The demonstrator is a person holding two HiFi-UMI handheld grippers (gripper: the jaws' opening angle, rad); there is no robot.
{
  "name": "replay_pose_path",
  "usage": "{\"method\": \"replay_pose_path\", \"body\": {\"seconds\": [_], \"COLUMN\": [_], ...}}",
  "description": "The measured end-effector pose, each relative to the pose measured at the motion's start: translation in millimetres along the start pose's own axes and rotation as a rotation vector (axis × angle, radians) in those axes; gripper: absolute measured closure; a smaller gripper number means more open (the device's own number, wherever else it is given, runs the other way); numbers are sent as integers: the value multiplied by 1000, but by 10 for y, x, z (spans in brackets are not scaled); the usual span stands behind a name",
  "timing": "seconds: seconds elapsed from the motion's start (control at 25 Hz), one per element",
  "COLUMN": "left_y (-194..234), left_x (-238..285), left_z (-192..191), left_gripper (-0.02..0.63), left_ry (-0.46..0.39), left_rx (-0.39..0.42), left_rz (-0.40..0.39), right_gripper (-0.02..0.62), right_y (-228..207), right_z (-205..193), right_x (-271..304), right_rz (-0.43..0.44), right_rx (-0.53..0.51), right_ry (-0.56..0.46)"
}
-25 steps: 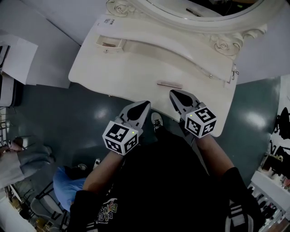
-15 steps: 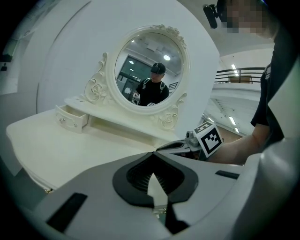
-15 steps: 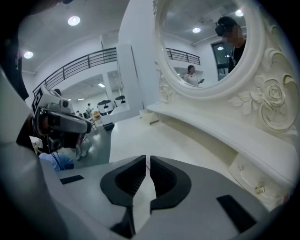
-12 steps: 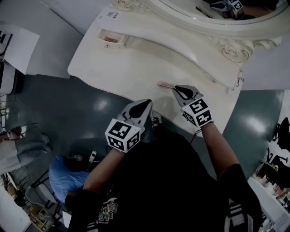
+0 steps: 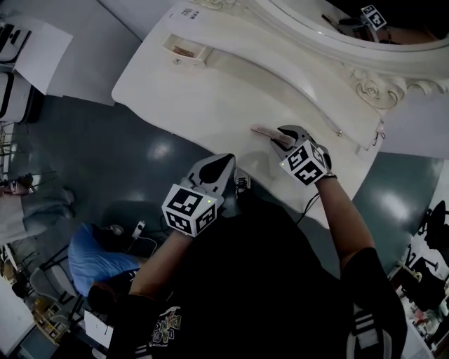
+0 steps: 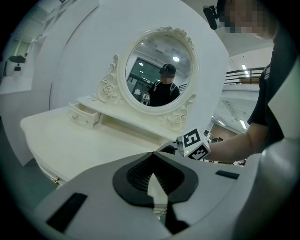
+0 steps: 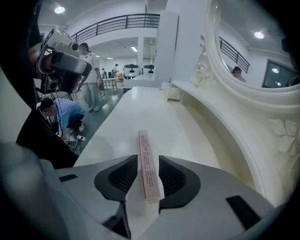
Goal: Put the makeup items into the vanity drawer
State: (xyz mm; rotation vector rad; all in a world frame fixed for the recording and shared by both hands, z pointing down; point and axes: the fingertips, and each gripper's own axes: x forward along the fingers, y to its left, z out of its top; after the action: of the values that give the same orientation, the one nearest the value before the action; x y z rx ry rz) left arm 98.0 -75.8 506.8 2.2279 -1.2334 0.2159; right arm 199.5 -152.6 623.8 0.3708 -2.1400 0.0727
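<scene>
Head view, vanity: I see a cream-white carved vanity table with an oval mirror at its back. Its small drawer is pulled open at the far left end of the raised shelf.
Head view, makeup item: a slim pink stick-shaped box lies flat on the tabletop near the front edge, well apart from the drawer.
Head view, right gripper: the right gripper is down at the near end of the pink box, pointing steeply downward.
Head view, left gripper: the left gripper hangs just off the table's front edge over the dark floor, its tips drawn to a point.
Left gripper view, jaws: I read the dark pads as closed together with nothing between them.
Left gripper view, scene: the open drawer sits left of the mirror, and the right gripper's marker cube shows low over the tabletop.
Right gripper view, jaws: the jaws have just been opening and stand wide apart. The pink box lies between them on the tabletop, ungripped, with a clear gap at the left pad.
Right gripper view, drawer: it sits at the far end of the table, far beyond the box.
</scene>
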Motion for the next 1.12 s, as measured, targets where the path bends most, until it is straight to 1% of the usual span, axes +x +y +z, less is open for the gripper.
{"method": "replay_pose_path", "body": {"seconds": [0.12, 0.28, 0.36, 0.44, 0.56, 0.68, 0.76, 0.96, 1.12], "left_y": [20, 71, 104, 131, 169, 184, 210, 290, 356], "left_x": [-57, -136, -163, -180, -193, -208, -238, -305, -392], "left_z": [3, 9, 17, 35, 63, 79, 107, 243, 410], "left_gripper": [604, 604, 604, 604, 604, 604, 604, 604, 604], "left_ry": [-9, -19, -24, -30, -38, -47, -55, -83, -109], "left_rx": [-5, -10, -11, -11, -10, -16, -16, -7, 15], "left_rz": [20, 45, 55, 62, 69, 71, 78, 107, 146], "right_gripper": [454, 461, 483, 486, 486, 488, 488, 488, 489], "right_y": [-1, 7, 11, 15, 9, 23, 51, 91, 68], "right_z": [-50, -108, -89, -20, 175, 408, 624, 1236, 1658], "right_x": [87, 166, 172, 157, 104, 3, -72, -313, -500], "right_rz": [29, 53, 60, 62, 67, 71, 75, 71, 97], "right_rx": [-7, 27, 40, 74, 177, 252, 280, 310, 365], "right_ry": [27, 54, 48, 20, -56, -138, -202, -389, -515]}}
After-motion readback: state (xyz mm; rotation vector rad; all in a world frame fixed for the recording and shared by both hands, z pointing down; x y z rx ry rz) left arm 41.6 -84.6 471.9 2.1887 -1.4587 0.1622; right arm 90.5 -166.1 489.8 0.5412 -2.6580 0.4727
